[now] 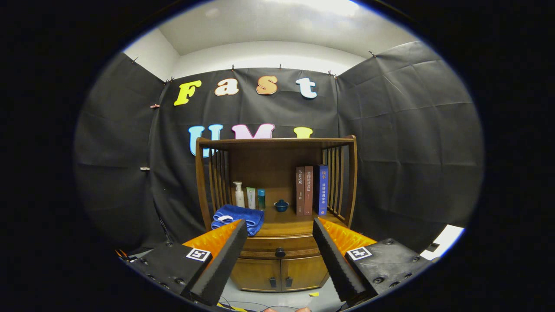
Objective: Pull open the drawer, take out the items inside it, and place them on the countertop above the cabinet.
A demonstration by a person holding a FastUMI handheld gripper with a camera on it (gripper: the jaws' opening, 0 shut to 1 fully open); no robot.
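Between the spread, empty tongs (279, 229) sits the closed drawer (280, 248), contents hidden.

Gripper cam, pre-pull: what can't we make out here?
- Drawer contents: gripper view, hidden behind its closed front; knob visible.
- Blue towel: near corner covered by a finger of the open gripper.
- Small bottles by the towel: too small to identify.
- Cabinet doors: outer sides hidden by the fingers.
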